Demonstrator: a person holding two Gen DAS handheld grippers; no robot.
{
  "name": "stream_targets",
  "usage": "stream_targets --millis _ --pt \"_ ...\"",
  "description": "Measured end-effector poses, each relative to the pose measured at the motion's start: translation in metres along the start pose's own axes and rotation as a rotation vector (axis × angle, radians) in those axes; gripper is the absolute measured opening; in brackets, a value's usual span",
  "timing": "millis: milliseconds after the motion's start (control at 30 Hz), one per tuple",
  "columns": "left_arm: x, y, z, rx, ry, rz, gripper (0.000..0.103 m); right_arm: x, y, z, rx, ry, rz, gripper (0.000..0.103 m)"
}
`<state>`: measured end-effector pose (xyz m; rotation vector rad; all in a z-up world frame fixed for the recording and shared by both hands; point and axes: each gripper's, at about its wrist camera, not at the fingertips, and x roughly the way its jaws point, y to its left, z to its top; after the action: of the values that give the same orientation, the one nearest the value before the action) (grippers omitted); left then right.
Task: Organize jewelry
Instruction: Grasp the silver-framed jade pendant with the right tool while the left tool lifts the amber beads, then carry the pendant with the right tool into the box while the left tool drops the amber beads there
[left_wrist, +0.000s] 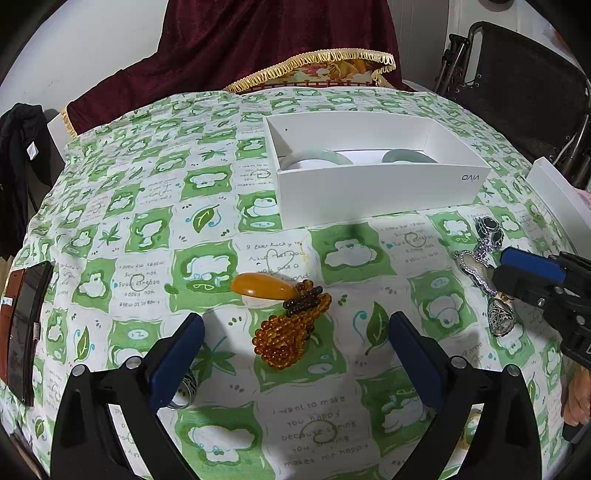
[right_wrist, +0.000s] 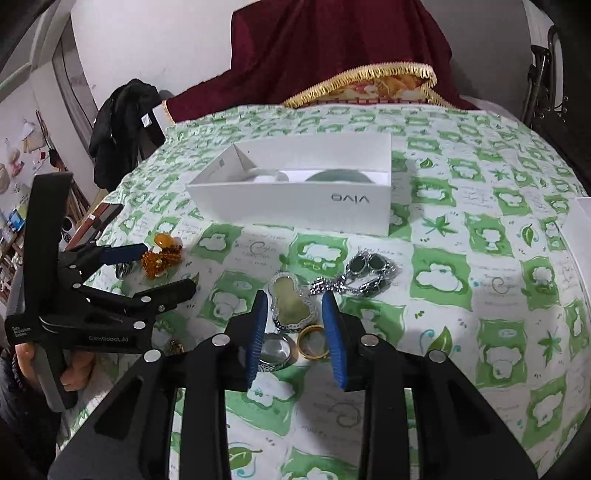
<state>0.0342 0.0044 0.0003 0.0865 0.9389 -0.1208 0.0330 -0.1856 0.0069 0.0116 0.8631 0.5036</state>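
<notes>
In the left wrist view my left gripper (left_wrist: 295, 354) is open just above the green frog tablecloth (left_wrist: 110, 221). An amber bead bracelet (left_wrist: 291, 328) and an oval amber stone (left_wrist: 264, 286) lie between and just beyond its fingers. A silver ring (left_wrist: 184, 391) rests by the left pad. My right gripper (right_wrist: 295, 325) is open, its blue pads on either side of a gourd-shaped pendant (right_wrist: 291, 302). A silver ring (right_wrist: 273, 352) and a gold ring (right_wrist: 313, 343) lie between the fingers. A dark-stone silver bracelet (right_wrist: 365, 269) sits just beyond. The white box (right_wrist: 277, 206) holds jade bangles (left_wrist: 325, 157).
A second white box (left_wrist: 554, 199) sits at the table's right edge, and a dark phone on a brown case (left_wrist: 26, 332) at the left edge. A dark red draped cloth (left_wrist: 277, 37) rises behind the table. A folded chair (left_wrist: 517, 74) stands at the far right.
</notes>
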Motion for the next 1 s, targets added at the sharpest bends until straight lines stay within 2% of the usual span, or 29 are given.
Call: stream_targets --millis 167,367,433,500,533,633,667,700,1000 --pt "0.0 -0.001 0.0 -0.001 0.0 0.0 0.1 0.01 0.016 0.001 -0.072 0.037 -0.027 0.035" --pt "-0.002 0.004 -0.002 -0.02 -0.003 -0.029 0.099 0.014 0.026 0.0 -0.13 0.048 -0.029 0.035" --pt "-0.004 0.007 -0.002 -0.034 -0.013 -0.029 0.092 0.017 0.028 0.002 -0.149 0.051 -0.048 0.035" --pt "-0.005 0.008 -0.003 -0.04 -0.026 -0.015 0.076 0.021 0.034 0.005 -0.185 0.052 -0.089 0.027" --pt "-0.006 0.008 -0.003 -0.039 -0.032 -0.01 0.072 0.022 0.036 0.005 -0.199 0.051 -0.093 0.027" --pt "-0.009 0.006 -0.003 -0.02 -0.054 -0.004 0.042 0.02 0.034 0.004 -0.183 0.041 -0.066 0.027" --pt "-0.01 0.005 -0.003 -0.018 -0.055 -0.016 0.029 0.018 0.031 0.004 -0.169 0.037 -0.054 0.027" --pt "-0.011 0.004 -0.004 -0.018 -0.058 -0.03 0.02 0.017 0.028 0.005 -0.152 0.033 -0.041 0.027" --pt "-0.021 0.001 -0.005 -0.012 -0.093 -0.086 0.017 0.002 0.02 0.005 -0.091 -0.03 -0.006 0.027"
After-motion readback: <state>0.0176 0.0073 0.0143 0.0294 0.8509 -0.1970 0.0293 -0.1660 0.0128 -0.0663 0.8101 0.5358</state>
